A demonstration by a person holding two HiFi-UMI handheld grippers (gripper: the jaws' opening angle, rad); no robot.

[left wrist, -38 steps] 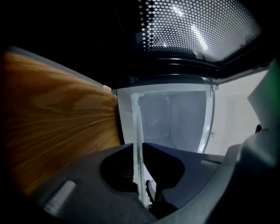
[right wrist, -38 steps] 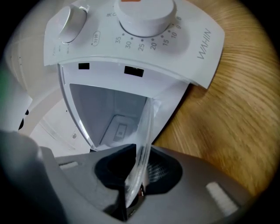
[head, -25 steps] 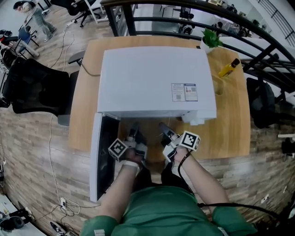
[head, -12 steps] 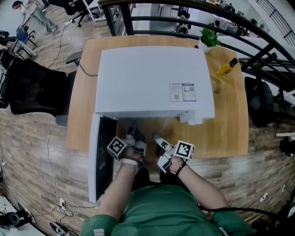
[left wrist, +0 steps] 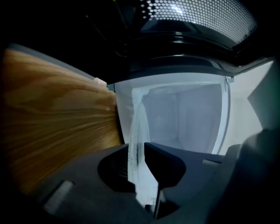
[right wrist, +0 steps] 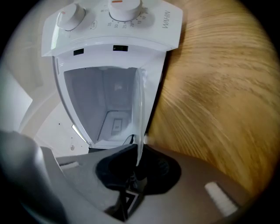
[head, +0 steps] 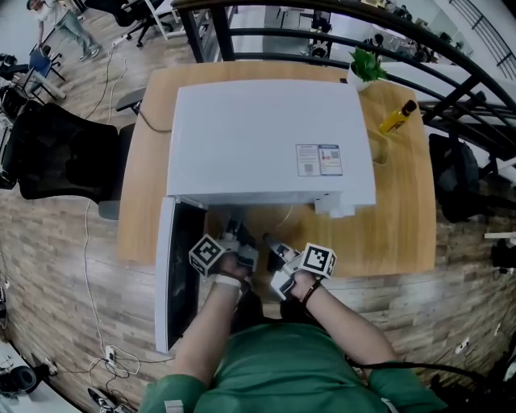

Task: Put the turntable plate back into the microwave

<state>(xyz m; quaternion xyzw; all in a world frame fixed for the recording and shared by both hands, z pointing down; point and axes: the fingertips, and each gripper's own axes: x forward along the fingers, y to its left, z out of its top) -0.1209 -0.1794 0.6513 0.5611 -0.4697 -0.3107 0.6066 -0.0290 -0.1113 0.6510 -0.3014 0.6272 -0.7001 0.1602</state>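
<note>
The clear glass turntable plate [left wrist: 137,129] stands on edge between my two grippers, just in front of the white microwave's [head: 266,137] open cavity [right wrist: 103,98]. My right gripper [right wrist: 138,162] has just closed and is shut on the plate's rim [right wrist: 140,109]. My left gripper's [left wrist: 136,164] jaws have just been opening. The rim still stands between them, with a dark gap on one side. In the head view the left gripper [head: 236,231] and right gripper [head: 271,242] sit close together below the microwave's front edge. The glass itself hardly shows there.
The microwave door [head: 173,274] hangs open on the left, past the edge of the wooden table [head: 399,234]. Control knobs [right wrist: 124,6] sit beside the cavity. A yellow bottle [head: 400,118] and a small plant [head: 368,68] stand at the table's far right. A black chair [head: 56,153] is on the left.
My right gripper has moved left, closer to the left one, and has closed onto the plate's rim. The left hand has stayed almost where it was.
</note>
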